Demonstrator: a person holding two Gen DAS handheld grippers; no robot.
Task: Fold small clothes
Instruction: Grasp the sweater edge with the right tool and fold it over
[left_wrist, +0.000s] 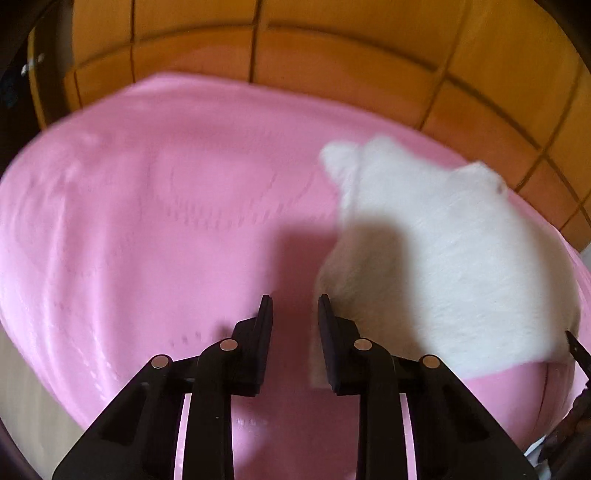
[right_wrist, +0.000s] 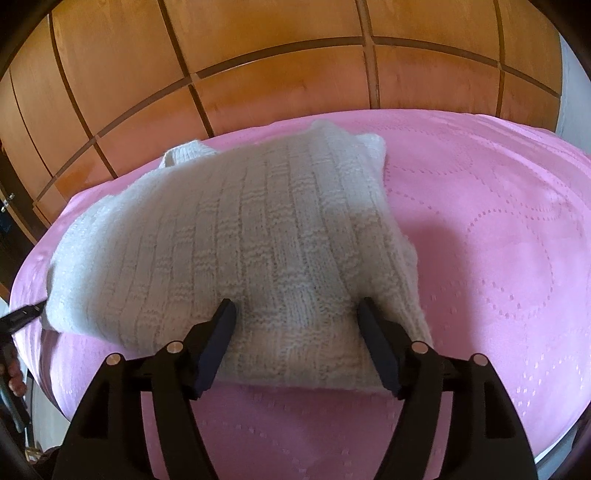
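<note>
A white ribbed knit garment (right_wrist: 258, 221) lies spread on a pink bedcover (right_wrist: 498, 240). My right gripper (right_wrist: 295, 314) stands open over the garment's near hem. Its two fingers are wide apart, with the knit under and between them. In the left wrist view the same garment (left_wrist: 443, 240) is blurred and fills the right half. My left gripper (left_wrist: 295, 306) is at the garment's left edge. Its jaws are narrowly apart and only pink cover shows in the gap. Its right finger (left_wrist: 327, 314) overlaps the knit's edge. A left finger tip (right_wrist: 26, 314) shows at the garment's far left side.
Wooden panelled doors (right_wrist: 258, 74) rise behind the bed. The pink cover (left_wrist: 147, 221) stretches wide to the left of the garment. A strip of pale floor (left_wrist: 22, 406) shows at the bed's near left edge. A person's hand (right_wrist: 14, 373) holds the left gripper.
</note>
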